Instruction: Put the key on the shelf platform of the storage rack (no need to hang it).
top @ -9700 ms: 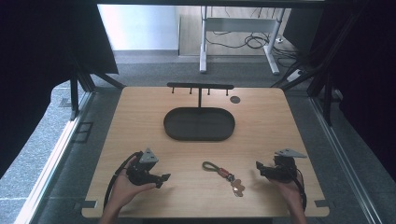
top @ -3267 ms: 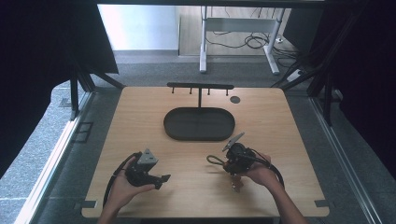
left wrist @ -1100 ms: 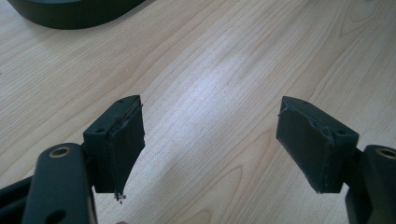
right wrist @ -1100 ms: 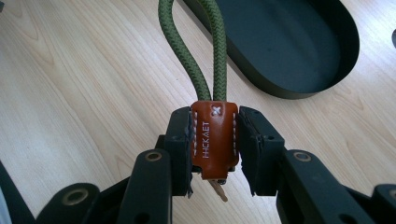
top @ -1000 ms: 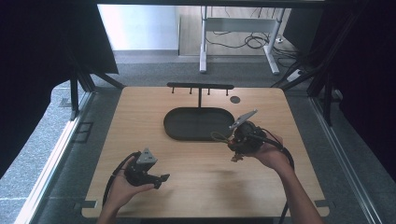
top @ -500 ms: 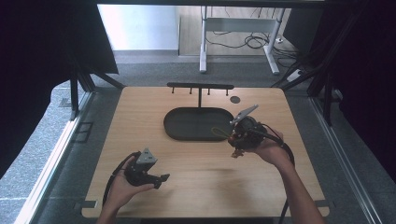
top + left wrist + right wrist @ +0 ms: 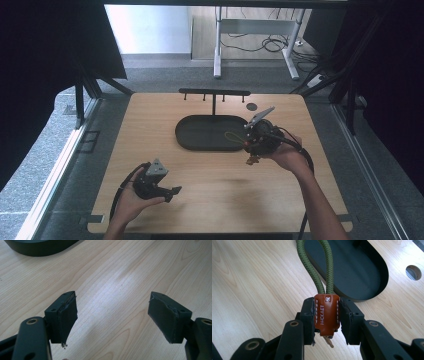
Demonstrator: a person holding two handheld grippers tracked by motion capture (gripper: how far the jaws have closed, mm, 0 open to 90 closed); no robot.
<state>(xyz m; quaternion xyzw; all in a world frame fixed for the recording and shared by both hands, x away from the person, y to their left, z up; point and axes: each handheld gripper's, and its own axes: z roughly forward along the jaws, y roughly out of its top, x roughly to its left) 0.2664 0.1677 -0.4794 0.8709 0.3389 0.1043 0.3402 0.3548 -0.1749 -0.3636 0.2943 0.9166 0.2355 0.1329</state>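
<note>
The right gripper (image 7: pixel 327 320), jaws clenched on the brown leather tab (image 7: pixel 327 315) of a keychain, holds its olive cord loop (image 7: pixel 233 138) pointing toward nine o'clock over the black oval tray (image 7: pixel 200 142); the left gripper (image 7: pixel 161 186) rests released near the table's (image 7: pixel 150 115) seven o'clock corner.

my lab recording rig, wooden bench (image 7: pixel 210 175) between black curtains (image 7: pixel 45 60), grey carpet (image 7: pixel 165 75), desk legs and loose cables (image 7: pixel 260 45) beyond

Bare table (image 7: pixel 215 185) lies open between both hands; the black tray (image 7: pixel 200 135) and hook rack (image 7: pixel 215 93) block the far middle.
</note>
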